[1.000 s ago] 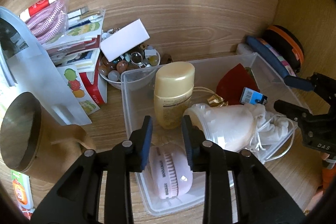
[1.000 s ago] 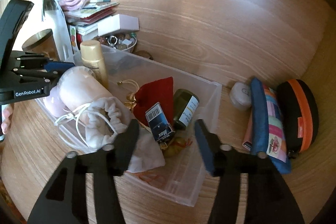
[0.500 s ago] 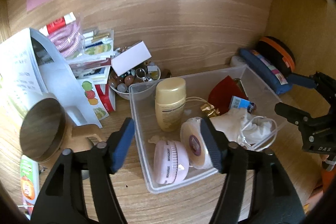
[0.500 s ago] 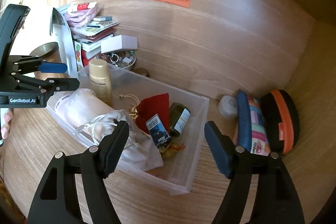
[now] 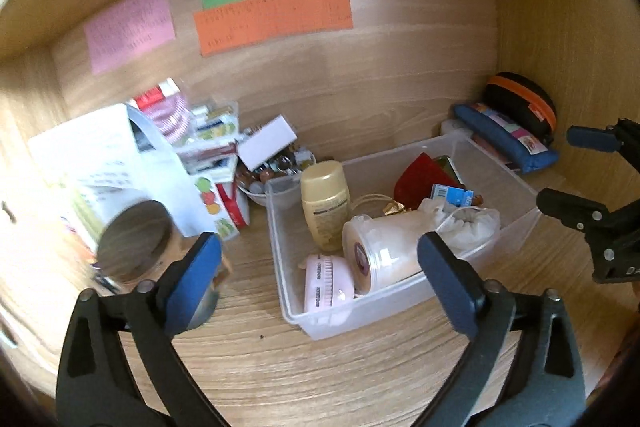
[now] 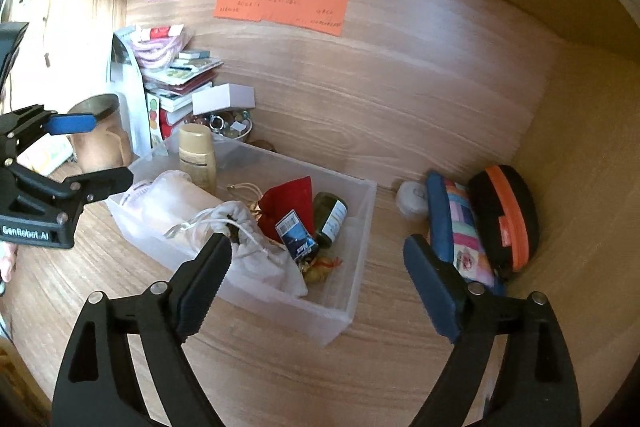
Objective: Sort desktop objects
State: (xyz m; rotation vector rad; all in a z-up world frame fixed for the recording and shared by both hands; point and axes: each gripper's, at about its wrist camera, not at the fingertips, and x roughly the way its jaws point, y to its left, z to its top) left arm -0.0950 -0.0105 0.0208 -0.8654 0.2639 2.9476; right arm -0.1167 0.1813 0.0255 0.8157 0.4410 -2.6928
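Both grippers hung above the desk w/ nothing between the jaws, and both sets of jaws were opening: left gripper (image 5: 320, 263) already very wide, right gripper (image 6: 316, 263) wide too. The clear bin (image 6: 360, 227) sat on the wooden desk (image 5: 320, 367) and held the sorted stuff: gold-capped bottle (image 5: 325, 203) upright at the back, white drawstring pouch (image 6: 256, 247) lying on its side along the front wall, pink brush (image 5: 326, 283) at the near-left corner, red pouch (image 6: 290, 203), green jar (image 6: 331, 219), small blue pack (image 6: 296, 237). Still outside the bin: pencil case (image 6: 452, 223) and black-orange case (image 6: 504, 215) to its right, small white round thing (image 6: 410, 197) just beside them. Judged: release done, next pick probably one of those. To do it well, clear the bin rim before moving sideways, approach the pencil case across its narrow width, and grip mid-body so it doesn't droop
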